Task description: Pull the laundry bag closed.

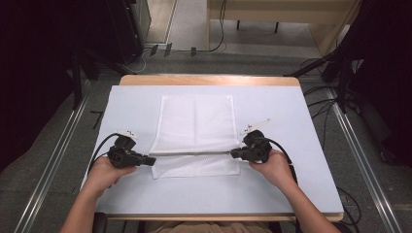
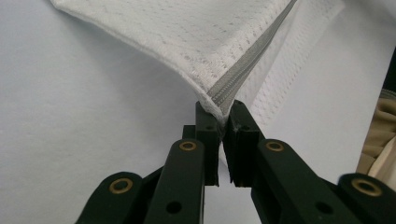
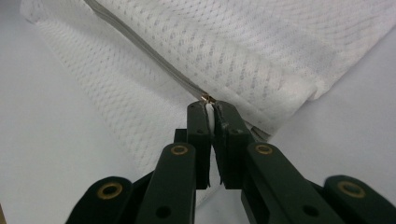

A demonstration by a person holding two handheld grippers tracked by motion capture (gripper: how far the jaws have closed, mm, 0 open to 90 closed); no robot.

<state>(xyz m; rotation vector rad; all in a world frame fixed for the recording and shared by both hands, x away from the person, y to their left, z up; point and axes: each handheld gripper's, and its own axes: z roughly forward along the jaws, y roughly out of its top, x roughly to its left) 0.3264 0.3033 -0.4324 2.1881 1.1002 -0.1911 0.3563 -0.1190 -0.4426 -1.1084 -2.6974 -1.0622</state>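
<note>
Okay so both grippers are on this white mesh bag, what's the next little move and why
Probably draw the right gripper along the grey zipper toward the left gripper. The right one is shut on the small white zipper pull at its end of the mesh bag, and the left pinches the opposite end of the zipper line, anchoring it. The zipper lies straight and taut between them.

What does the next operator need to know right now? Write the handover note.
Left claw: shut on the end of the mesh bag at the zipper.
Right claw: shut on the zipper pull at the bag's other end.
The bag lies flat on the table, with the zipper taut between the claws.
Done: both ends gripped.
Left: probably slide the pull along the zipper; whether it is open cannot be told.
</note>
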